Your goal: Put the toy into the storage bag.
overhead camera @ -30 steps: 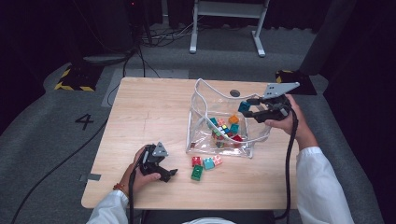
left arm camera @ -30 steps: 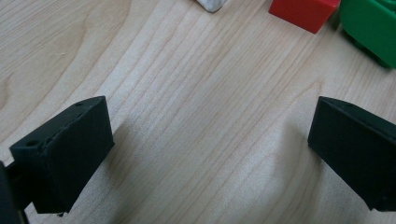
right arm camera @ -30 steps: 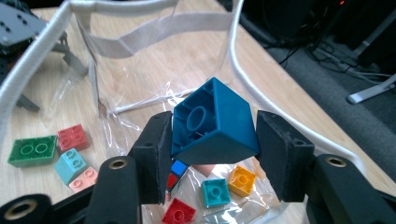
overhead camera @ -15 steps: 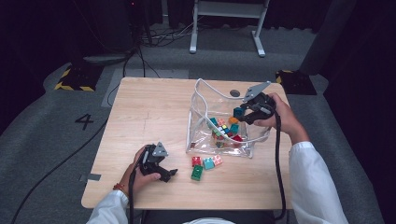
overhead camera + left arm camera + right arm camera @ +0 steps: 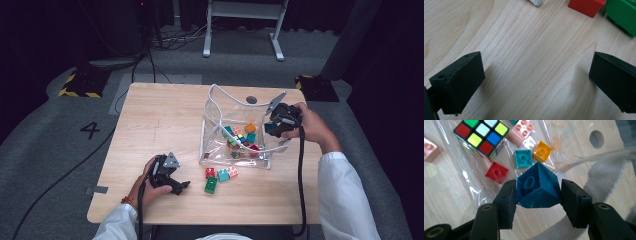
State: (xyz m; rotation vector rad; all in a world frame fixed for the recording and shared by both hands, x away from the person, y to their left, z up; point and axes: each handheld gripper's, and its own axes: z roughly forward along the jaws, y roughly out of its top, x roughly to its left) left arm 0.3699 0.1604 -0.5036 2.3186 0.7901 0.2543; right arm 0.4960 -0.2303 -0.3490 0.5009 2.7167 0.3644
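A clear plastic bag point(image 5: 214, 125) stands open on the wooden table point(image 5: 155, 125). It holds a colour cube point(image 5: 239, 140) and several small bricks. My right gripper point(image 5: 274, 127) hangs over the bag's right edge, shut on a dark blue brick point(image 5: 541, 195) that sits tilted between the jaws. Below it, through the plastic, lie the colour cube point(image 5: 482, 137) and red point(image 5: 497, 172), teal point(image 5: 523, 158) and orange point(image 5: 542, 151) bricks. My left gripper point(image 5: 181, 187) rests low on the table at the front left, jaws wide apart over bare wood point(image 5: 536, 75).
Loose red point(image 5: 210, 173), teal point(image 5: 223, 175), pink point(image 5: 232, 171) and green point(image 5: 211, 185) bricks lie in front of the bag, just right of the left gripper. The bag's white strap point(image 5: 599, 180) runs under the right gripper. A round hole point(image 5: 251, 99) sits behind the bag.
My right gripper has moved left and down with the blue brick, from beside the bag to over its right edge. The left gripper has stayed put.
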